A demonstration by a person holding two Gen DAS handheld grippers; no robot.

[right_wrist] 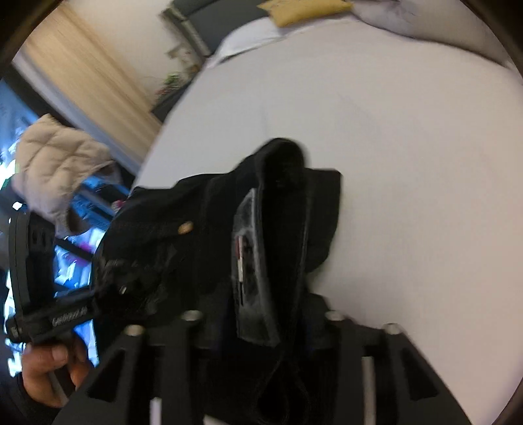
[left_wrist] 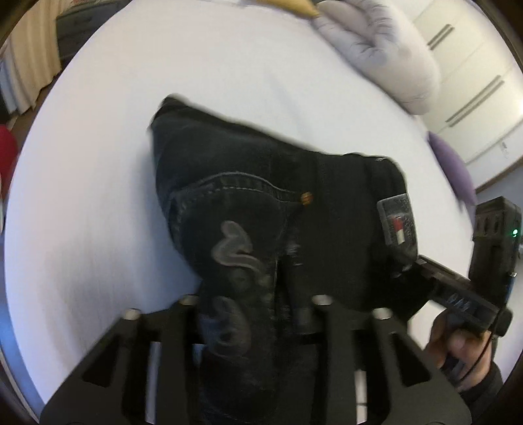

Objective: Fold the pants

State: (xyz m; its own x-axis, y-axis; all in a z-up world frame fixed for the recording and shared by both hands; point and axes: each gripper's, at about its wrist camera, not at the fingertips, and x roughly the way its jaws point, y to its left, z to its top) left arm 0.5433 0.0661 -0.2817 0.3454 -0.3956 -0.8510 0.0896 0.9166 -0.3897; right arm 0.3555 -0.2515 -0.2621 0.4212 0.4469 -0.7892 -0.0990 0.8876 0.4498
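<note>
In the left wrist view, a beige curtain (left_wrist: 29,62) hangs beyond the bed's far left corner, and the white sheet of the bed (left_wrist: 98,196) fills most of the picture. The dark, almost black denim pants (left_wrist: 261,209) are lifted above the bed's middle, bunched at the waist, with a curly grey embroidered back pocket (left_wrist: 235,248), a copper rivet (left_wrist: 306,197) and a grey waistband patch (left_wrist: 398,225) showing. The left gripper (left_wrist: 255,314) has the pocket part of the denim running down between its black fingers (left_wrist: 183,327); the cloth fills the gap, but blur hides whether the pads press on it, so the grip cannot be told for sure. To the right, a hand (left_wrist: 457,353) holds the right gripper (left_wrist: 457,287), its tip at the patch edge of the waistband. A pale grey duvet (left_wrist: 376,49) lies at the bed's far right corner, with a purple cushion (left_wrist: 454,170) at the right edge.

In the right wrist view, a hand (right_wrist: 49,369) at lower left carries the left gripper (right_wrist: 59,317), which meets the pants (right_wrist: 163,235). A quilted beige jacket (right_wrist: 55,170) hangs behind it. The waistband with its patch (right_wrist: 251,271) drops between the right gripper's fingers (right_wrist: 333,343); again the cloth sits in the gap, and contact of the pads cannot be made out. White bed (right_wrist: 408,163) spreads to the right, a yellow pillow (right_wrist: 304,13) at its far edge
</note>
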